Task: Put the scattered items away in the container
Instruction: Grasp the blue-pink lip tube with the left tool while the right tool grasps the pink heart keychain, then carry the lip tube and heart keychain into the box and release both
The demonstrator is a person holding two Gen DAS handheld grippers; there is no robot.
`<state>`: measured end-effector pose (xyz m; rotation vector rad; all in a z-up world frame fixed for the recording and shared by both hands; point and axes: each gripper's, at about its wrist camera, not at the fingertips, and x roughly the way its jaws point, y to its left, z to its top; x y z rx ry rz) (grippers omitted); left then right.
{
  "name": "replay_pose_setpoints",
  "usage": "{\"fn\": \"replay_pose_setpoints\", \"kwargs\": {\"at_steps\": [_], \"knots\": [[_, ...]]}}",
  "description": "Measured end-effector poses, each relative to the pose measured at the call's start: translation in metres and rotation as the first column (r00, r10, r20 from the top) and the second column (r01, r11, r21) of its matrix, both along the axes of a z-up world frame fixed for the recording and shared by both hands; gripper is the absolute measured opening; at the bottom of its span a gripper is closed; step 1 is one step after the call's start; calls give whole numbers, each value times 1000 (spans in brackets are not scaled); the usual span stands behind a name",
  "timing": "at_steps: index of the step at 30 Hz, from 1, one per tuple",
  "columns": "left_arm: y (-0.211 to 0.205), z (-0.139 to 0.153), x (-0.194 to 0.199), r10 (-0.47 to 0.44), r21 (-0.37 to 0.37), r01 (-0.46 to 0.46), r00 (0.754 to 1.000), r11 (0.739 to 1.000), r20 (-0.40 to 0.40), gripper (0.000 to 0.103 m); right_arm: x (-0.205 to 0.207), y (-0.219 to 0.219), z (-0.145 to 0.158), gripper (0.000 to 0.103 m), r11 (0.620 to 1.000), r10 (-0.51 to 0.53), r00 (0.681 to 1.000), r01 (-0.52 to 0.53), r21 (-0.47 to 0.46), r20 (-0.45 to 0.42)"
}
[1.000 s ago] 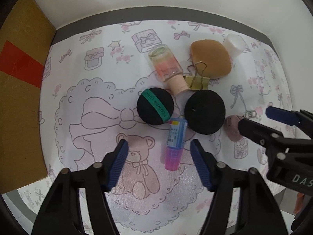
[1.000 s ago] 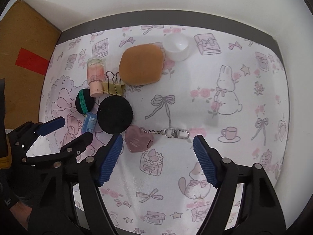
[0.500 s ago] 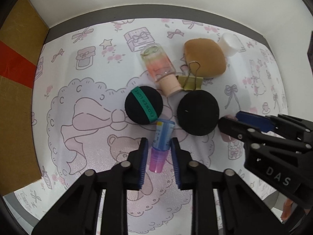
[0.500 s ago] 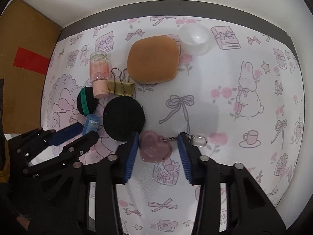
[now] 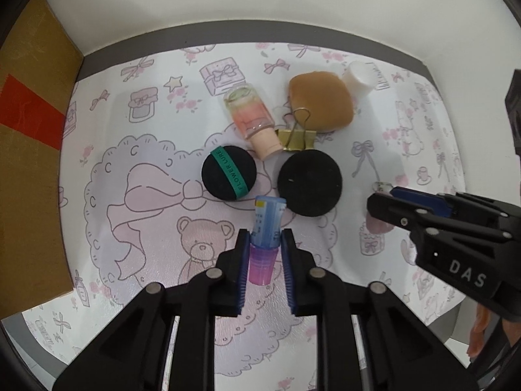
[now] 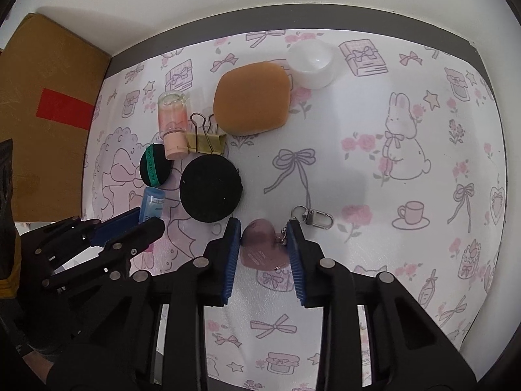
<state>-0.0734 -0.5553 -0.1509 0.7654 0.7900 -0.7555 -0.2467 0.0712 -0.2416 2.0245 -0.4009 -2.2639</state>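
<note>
Two grippers point steeply down at the mat (image 6: 374,163). The left gripper (image 5: 265,244) is clenched on the tube (image 5: 265,228), its blue pads pressing both sides where the blue body meets the pink cap. The right gripper (image 6: 264,234) is closing, with the heart keychain (image 6: 263,244) between its pads and touching both. The cardboard box (image 6: 49,114) stands at the far left; its inside is hidden. The white cup (image 6: 311,63) at the far edge looks empty.
</note>
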Motion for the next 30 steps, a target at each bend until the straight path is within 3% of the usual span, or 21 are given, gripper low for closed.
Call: {"fn": "replay_pose_setpoints", "kwargs": {"at_steps": [16,30], "knots": [[23,36,-34,-31,-44,33,999,998,36,19,11,0,36,30,1000,-15,998,15,8,-55],[37,73,-47,-33,-84,37,998,996,45,19,19,-27,82,30,998,55,989,-50,39,-135]]}}
